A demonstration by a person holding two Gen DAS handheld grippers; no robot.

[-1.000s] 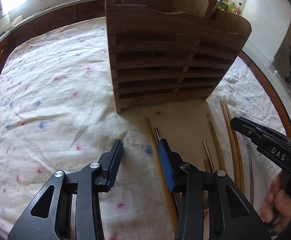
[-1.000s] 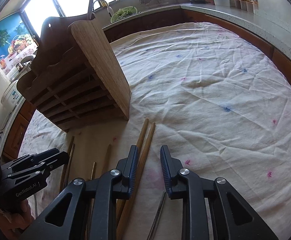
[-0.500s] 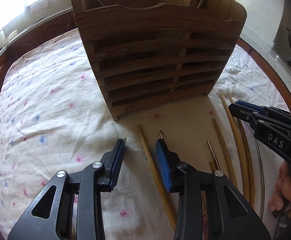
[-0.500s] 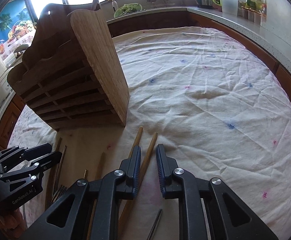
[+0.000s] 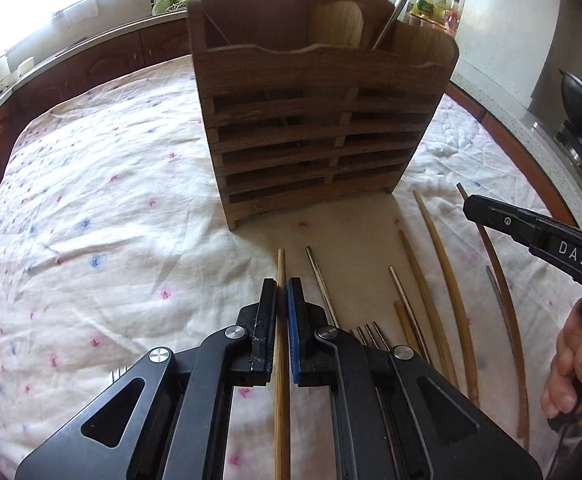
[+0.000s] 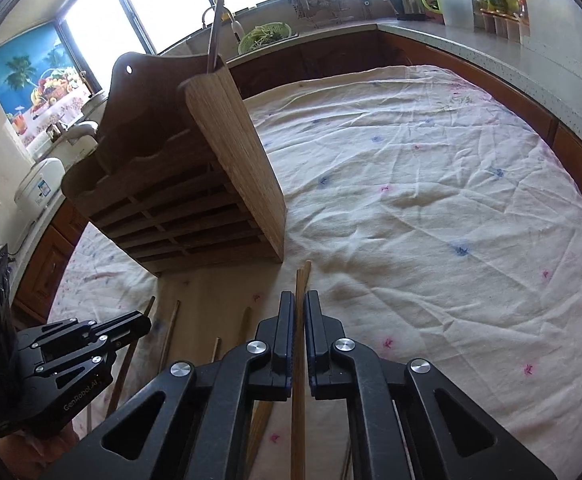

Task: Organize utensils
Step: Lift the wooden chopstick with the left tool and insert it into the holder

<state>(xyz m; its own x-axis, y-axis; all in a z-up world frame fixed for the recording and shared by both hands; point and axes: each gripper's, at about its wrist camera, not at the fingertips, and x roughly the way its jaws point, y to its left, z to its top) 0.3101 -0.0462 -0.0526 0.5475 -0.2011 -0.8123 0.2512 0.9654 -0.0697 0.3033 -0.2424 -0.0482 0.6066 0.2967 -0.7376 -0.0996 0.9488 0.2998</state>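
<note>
Chopsticks lie on the flowered cloth (image 5: 91,240) before the wooden utensil holder (image 5: 315,128) – we are at the picking-up step. Our left gripper (image 5: 282,292) is clamped on one bamboo chopstick (image 5: 281,264), our right gripper (image 6: 299,304) on another (image 6: 302,280); both have just closed. Next, we think, each must be lifted and turned upright over a compartment – the metal chopsticks (image 5: 319,276) remain

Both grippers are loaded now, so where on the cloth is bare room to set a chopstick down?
Bare tablecloth left of the wooden holder, and the wide stretch on its right side in the right wrist view. Crowded: chopsticks and fork before the holder.
</note>
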